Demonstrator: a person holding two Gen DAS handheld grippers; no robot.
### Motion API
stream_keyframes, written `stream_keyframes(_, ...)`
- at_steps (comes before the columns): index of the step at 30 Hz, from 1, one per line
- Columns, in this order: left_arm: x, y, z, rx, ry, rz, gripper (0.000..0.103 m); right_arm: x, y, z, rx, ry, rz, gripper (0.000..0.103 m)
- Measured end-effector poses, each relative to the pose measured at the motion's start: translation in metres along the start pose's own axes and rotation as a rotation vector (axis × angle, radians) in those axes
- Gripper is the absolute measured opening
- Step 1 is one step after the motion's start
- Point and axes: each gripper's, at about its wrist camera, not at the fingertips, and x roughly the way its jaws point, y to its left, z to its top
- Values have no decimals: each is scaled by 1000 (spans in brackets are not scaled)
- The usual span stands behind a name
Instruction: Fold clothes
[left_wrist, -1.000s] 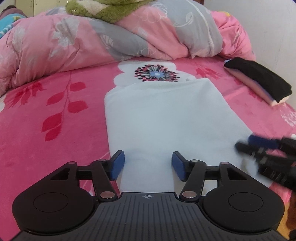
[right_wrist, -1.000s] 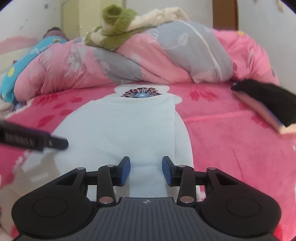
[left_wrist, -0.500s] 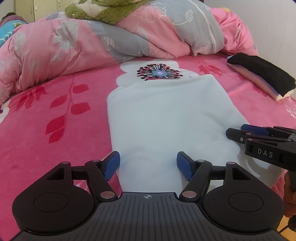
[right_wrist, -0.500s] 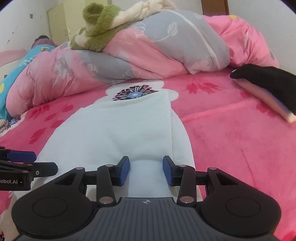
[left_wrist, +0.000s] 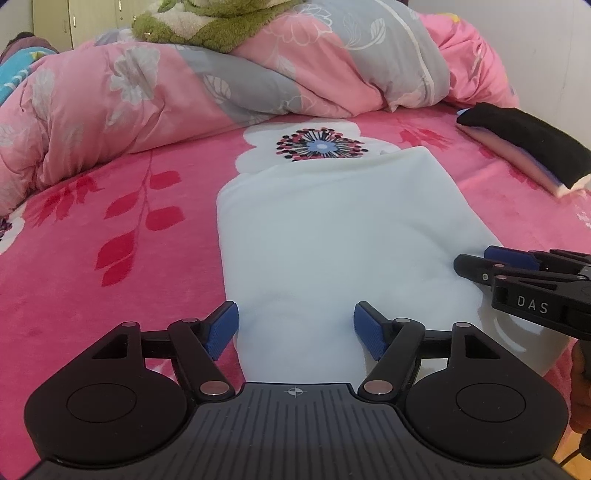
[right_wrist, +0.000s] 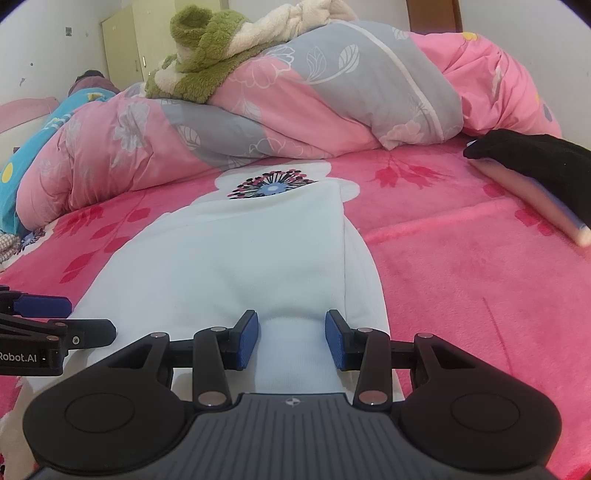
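On the pink floral bedspread (left_wrist: 110, 295) lay the white garment (left_wrist: 332, 236), folded into a long strip running away from both cameras toward the flower print (left_wrist: 321, 146) near the heaped quilt (left_wrist: 184, 103). Its near end sat right under the two grippers.

From the left wrist view, the left gripper (left_wrist: 295, 328) hovered over the near left part of the cloth, its jaws having just been opening — they stood wide, with the garment's left edge passing just inside the left blue pad and only flat fabric below the gap, nothing pinched. Reaching in from the right edge of that view, the right gripper (left_wrist: 476, 264) pointed at the garment's right border.

From the right wrist view, the right gripper (right_wrist: 291, 338) had its jaws at a narrower, partly open spread; a raised fold of white cloth stood between the pads, though whether they pressed on it I could not tell. Close by on the left, the other gripper's fingers (right_wrist: 44, 306) showed over the cloth's edge.

Off to the right lay a black garment (left_wrist: 528, 144) atop a pink folded item (left_wrist: 517, 166), well apart from the white one. A green plush blanket (right_wrist: 207, 55) rested on top of the quilt.
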Motion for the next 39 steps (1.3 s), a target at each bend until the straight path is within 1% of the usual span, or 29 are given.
stream_keyframes(6, 0, -5, 1, 19, 2, 46, 74, 0, -1, 0, 1, -1, 5, 43)
stream_keyframes(13, -1, -22, -1, 55, -17, 146, 78, -1, -5, -3, 0, -10, 29, 43)
stream_keyframes(16, -4, -22, -5, 29, -35, 163, 78, 0, -6, -1, -8, 2, 41, 43)
stream_keyframes(22, -16, -13, -15, -89, -71, 163, 78, 2, -8, 4, -32, 42, 58, 43)
stream_keyframes(28, -27, 0, -19, -158, -135, 131, 75, 4, -9, 8, -45, 76, 63, 43)
stream_keyframes(31, -29, 12, -12, -193, -177, 108, 72, 4, -9, 9, -46, 88, 60, 43)
stream_keyframes(36, -8, 50, 20, -280, -198, 0, 63, 5, -6, 10, -44, 100, 43, 43)
stream_keyframes(37, -3, 58, 27, -298, -202, -23, 63, 5, -5, 11, -47, 103, 39, 43)
stream_keyframes(38, 6, 68, 34, -313, -186, -54, 63, 5, -5, 11, -52, 106, 39, 43)
stream_keyframes(39, 23, 79, 41, -335, -151, -97, 61, 6, -5, 12, -51, 109, 42, 43)
